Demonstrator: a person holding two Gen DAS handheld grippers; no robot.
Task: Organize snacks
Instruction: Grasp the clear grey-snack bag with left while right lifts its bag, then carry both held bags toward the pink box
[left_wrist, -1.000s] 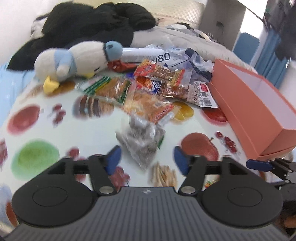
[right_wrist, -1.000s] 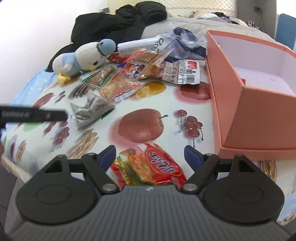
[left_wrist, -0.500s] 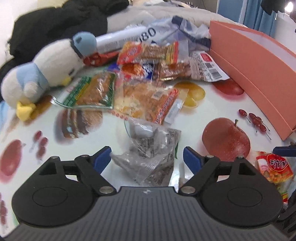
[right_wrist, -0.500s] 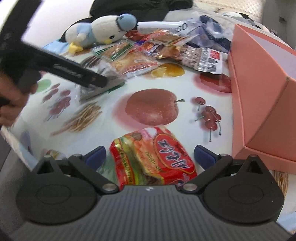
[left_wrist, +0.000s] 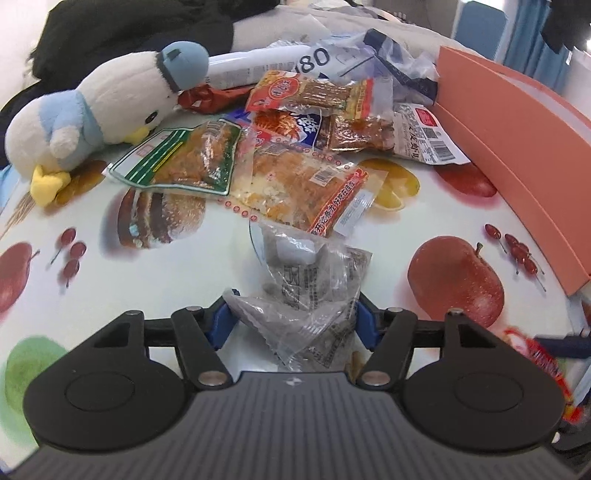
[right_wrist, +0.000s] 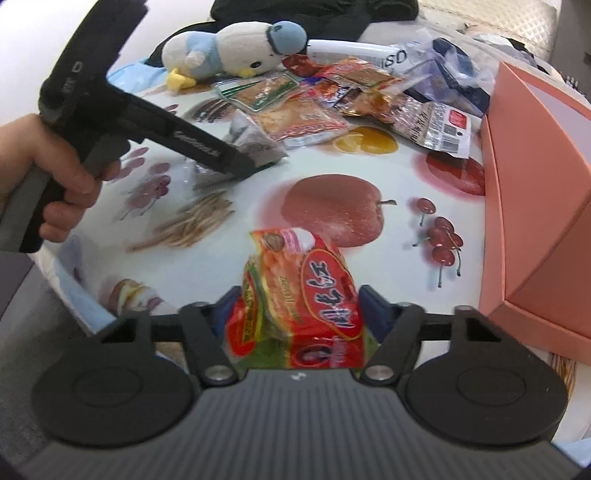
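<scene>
Both tools are closing, left tool (left_wrist: 291, 325) on a limp, crinkly grey plastic packet (left_wrist: 314, 295), right tool (right_wrist: 299, 314) on a soft red foil snack bag (right_wrist: 299, 302), each taken at its nearest end.

The desk (left_wrist: 221, 251) lies bare on the left, from the burger print to its near edge. Snack packets (left_wrist: 303, 184) crowd the far middle, touching and overlapping, with a plush bird (left_wrist: 110, 107) closing their left end. The box (right_wrist: 535, 166) walls the right side; a bare strip with apple and cherry prints runs between it and the packets. The left gripper (right_wrist: 236, 166) slants across the left.
</scene>
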